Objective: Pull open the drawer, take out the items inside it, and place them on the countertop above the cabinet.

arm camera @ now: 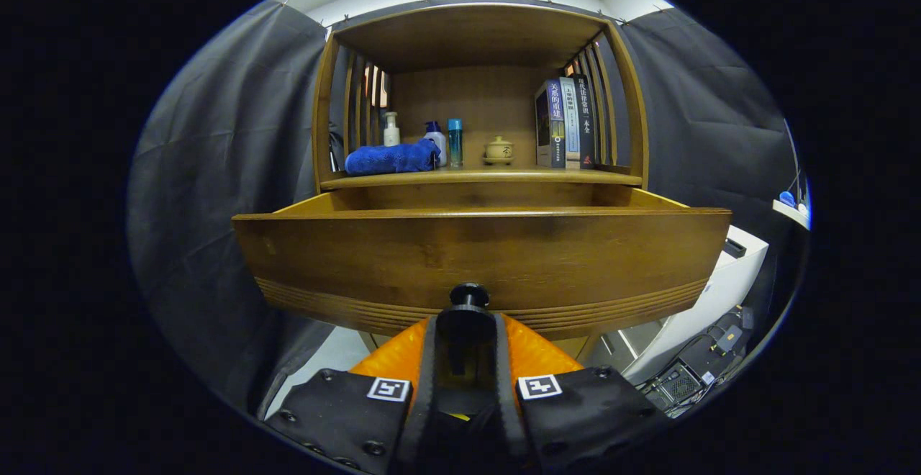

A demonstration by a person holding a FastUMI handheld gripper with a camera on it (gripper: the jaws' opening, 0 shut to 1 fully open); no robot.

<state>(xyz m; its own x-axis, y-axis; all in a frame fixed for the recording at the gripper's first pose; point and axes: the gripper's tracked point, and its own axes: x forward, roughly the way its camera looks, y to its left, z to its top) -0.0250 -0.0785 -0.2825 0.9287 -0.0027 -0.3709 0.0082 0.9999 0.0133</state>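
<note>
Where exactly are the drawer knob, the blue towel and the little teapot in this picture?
drawer knob (pixel 468 293), gripper view, on its round head, held between the fingers of the hand-held gripper (pixel 466 345).
blue towel (pixel 392 158), gripper view, on the middle of the folded cloth.
little teapot (pixel 498 150), gripper view, on its belly.

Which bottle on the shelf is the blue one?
The slim blue bottle, right of the towel; the other two are white. The gripper is shut on the drawer knob.

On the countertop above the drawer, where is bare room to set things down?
Bare wood lies between the teal bottle and small lidded pot, and between that pot and the books. The blue towel and bottles crowd the other end. The gripper grips the drawer knob.
</note>
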